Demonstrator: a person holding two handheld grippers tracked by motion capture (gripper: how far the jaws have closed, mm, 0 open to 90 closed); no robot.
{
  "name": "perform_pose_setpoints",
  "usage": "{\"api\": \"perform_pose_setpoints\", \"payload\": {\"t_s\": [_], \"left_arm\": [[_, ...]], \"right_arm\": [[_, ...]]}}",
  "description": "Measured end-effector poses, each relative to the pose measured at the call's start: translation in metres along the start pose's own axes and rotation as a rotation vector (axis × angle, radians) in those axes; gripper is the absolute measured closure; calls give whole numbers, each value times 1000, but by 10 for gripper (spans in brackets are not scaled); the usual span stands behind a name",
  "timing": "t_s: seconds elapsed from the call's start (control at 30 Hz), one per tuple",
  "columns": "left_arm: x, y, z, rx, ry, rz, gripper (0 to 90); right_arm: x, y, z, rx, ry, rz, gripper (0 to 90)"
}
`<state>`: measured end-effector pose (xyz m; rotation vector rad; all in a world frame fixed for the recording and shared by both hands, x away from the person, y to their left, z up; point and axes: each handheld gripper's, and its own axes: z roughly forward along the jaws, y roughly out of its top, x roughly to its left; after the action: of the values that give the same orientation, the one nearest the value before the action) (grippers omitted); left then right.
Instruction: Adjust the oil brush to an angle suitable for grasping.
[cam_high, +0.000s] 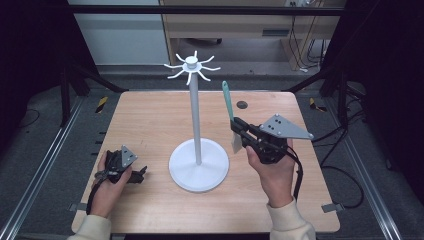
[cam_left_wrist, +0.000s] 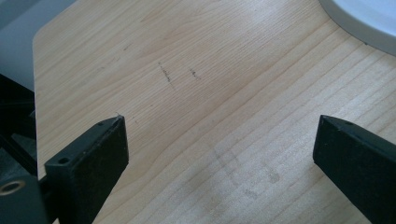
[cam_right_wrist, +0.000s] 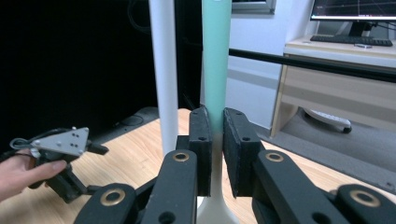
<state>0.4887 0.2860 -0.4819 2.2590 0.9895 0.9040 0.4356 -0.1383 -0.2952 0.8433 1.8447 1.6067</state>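
The teal-handled spatula (cam_high: 229, 107) stands nearly upright right of centre in the high view, its pale blade hanging down and its handle tip pointing up, clear of the bench (cam_high: 150, 115). The right gripper (cam_high: 239, 131) is clamped narrowly on it where the teal handle meets the white neck; in the right gripper view the jaws press it from both sides (cam_right_wrist: 215, 70). Just left of it rises the white hook stand (cam_high: 196, 125), its round base at mid-bench and its ring of hooks (cam_high: 192, 67) high in the upper centre.

The likely risk: the grip sits low on a long handle, so the spatula could pivot or slip while being lifted toward a hook, or knock the thin pole and tip the stand.

The left gripper (cam_high: 140, 173) rests spread wide on the bench at lower left, holding nothing (cam_left_wrist: 219, 140).
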Motion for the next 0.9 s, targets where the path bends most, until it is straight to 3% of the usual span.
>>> {"api": "perform_pose_setpoints", "payload": {"t_s": [0.43, 0.9], "left_arm": [[-1, 0, 0, 1, -1, 3, 29], [-1, 0, 1, 3, -2, 2, 29]], "right_arm": [[20, 16, -6, -52, 30, -35, 822], [26, 23, -8, -71, 43, -53, 821]]}}
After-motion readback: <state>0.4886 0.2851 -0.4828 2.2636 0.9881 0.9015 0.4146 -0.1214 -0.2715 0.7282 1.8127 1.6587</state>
